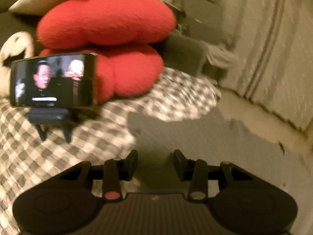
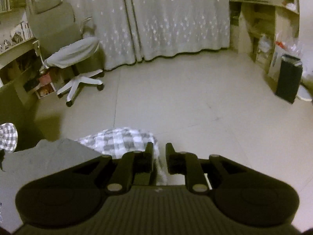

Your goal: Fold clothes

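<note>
A grey-and-white checked garment (image 1: 49,146) lies spread over the grey table (image 1: 195,137), blurred in the left wrist view. My left gripper (image 1: 156,156) hovers over the bare table just right of the cloth, open, with nothing between its fingers. In the right wrist view a bunch of the same checked garment (image 2: 121,139) hangs over the table corner (image 2: 49,156). My right gripper (image 2: 159,146) stands at its right edge with the jaws a narrow gap apart. A pale strip of cloth shows low in that gap, and the pads do not press it.
Two red cushions (image 1: 105,19) and a phone (image 1: 52,80) on a small stand sit behind the garment. Beyond the table are a pale floor (image 2: 195,98), a swivel chair (image 2: 74,58), curtains (image 2: 166,19), a black bin (image 2: 289,78) and shelves (image 2: 264,19).
</note>
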Available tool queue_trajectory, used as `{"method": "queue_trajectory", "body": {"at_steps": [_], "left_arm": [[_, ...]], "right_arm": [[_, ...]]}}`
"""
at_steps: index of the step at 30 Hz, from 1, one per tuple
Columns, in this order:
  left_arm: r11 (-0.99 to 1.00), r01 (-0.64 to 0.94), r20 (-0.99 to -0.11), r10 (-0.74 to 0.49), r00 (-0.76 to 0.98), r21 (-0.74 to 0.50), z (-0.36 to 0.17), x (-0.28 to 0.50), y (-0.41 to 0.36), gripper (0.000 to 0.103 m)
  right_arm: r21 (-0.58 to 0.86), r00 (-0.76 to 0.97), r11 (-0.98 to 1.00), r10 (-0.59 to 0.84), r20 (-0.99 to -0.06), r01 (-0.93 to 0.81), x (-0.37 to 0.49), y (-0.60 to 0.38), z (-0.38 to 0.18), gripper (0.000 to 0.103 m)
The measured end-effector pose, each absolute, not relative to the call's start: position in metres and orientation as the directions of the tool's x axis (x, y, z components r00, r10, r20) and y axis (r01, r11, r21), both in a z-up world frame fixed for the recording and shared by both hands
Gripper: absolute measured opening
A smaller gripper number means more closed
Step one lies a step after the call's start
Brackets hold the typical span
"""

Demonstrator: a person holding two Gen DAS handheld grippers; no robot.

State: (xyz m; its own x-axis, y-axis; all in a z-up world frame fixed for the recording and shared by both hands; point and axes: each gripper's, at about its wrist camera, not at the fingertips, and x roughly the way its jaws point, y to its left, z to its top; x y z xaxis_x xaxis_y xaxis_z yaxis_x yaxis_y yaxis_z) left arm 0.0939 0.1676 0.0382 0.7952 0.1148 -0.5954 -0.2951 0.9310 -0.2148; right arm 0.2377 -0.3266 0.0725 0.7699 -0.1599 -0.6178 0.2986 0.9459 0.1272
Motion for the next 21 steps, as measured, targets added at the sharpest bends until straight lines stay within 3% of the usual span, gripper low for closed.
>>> {"method": "queue_trajectory", "body": {"at_steps": [3,5,7,10,14,15,16,17,21], "left_arm": [[0.918,-0.318,-0.583,0.128,0.802,-0.236,0.045,0.095,0.181,0.045],[0.902,-0.340,-0.577,0.133,0.806,-0.267,0.048,0.098,0.191,0.057],[0.877,-0.370,-0.586,0.132,0.800,-0.308,0.046,0.103,0.201,0.063],[0.871,-0.373,-0.610,0.112,0.785,-0.320,0.037,0.117,0.203,0.063],[0.891,-0.366,-0.624,0.129,0.771,-0.268,0.026,0.136,0.193,0.063],[0.895,-0.363,-0.626,0.131,0.768,-0.258,0.023,0.140,0.190,0.061],[0.899,-0.360,-0.628,0.134,0.766,-0.248,0.020,0.143,0.188,0.045],[0.902,-0.361,-0.630,0.140,0.764,-0.237,0.019,0.145,0.187,0.009],[0.894,-0.394,-0.591,0.205,0.780,-0.211,0.024,0.136,0.191,0.005]], "right_arm": [[0.119,0.766,0.951,-0.152,-0.625,0.287,0.249,-0.314,0.074,0.019],[0.144,0.770,0.954,-0.117,-0.627,0.262,0.257,-0.303,0.076,0.019],[0.154,0.775,0.960,-0.087,-0.626,0.232,0.262,-0.291,0.078,0.023],[0.137,0.783,0.978,-0.041,-0.621,0.160,0.262,-0.273,0.084,0.038],[0.098,0.782,0.995,0.036,-0.622,0.032,0.261,-0.246,0.089,0.038],[0.085,0.781,0.996,0.049,-0.622,0.006,0.261,-0.240,0.089,0.038],[0.073,0.780,0.997,0.061,-0.623,-0.020,0.261,-0.234,0.090,0.038],[0.055,0.778,0.998,0.066,-0.624,-0.040,0.261,-0.227,0.088,0.038],[-0.013,0.766,0.994,0.074,-0.639,-0.106,0.267,-0.200,0.075,0.038]]}}
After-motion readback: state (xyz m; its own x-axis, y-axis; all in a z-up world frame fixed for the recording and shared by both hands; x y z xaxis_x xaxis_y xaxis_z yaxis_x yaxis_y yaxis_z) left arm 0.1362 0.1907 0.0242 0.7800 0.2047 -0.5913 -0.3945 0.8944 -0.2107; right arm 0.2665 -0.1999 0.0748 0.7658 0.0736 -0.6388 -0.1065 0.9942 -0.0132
